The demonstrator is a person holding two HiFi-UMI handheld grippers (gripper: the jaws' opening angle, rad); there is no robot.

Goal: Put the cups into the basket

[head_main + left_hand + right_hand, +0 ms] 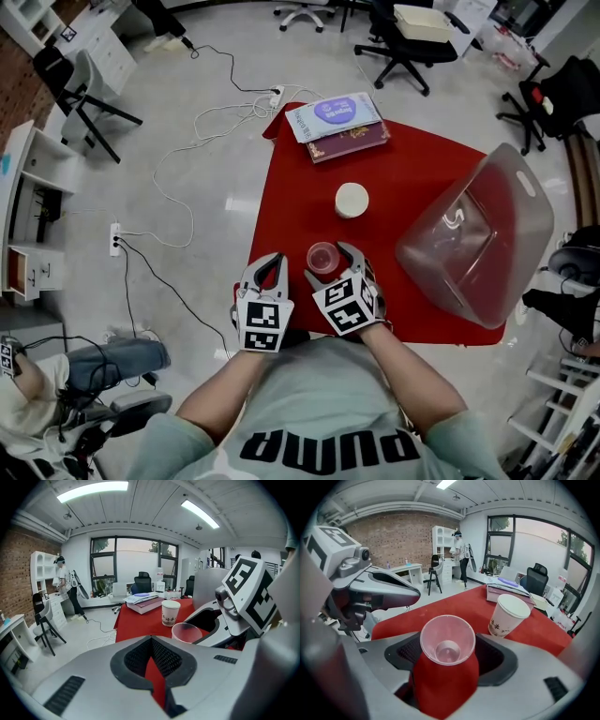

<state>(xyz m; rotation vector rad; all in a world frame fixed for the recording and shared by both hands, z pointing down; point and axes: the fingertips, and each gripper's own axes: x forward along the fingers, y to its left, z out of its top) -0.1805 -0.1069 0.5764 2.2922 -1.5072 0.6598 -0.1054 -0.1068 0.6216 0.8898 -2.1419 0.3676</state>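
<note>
Straddles the small clear plastic cup [447, 641] with the right gripper [328, 259], fingers wide, pads off its wall, near the red-clothed table's [422, 178] near edge. Holds the left gripper [267, 264] pinched together, empty, just left of it. Has the white paper cup [352, 200] farther off, the clear plastic basket [525, 234] tilted at right. Risks tipping the light cup by closing off-centre, or buckling its thin wall by squeezing hard.

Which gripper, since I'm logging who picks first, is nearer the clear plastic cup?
Right. The clear plastic cup stands between the open jaws of the right gripper; the left gripper sits alongside, clear of the cup.
</note>
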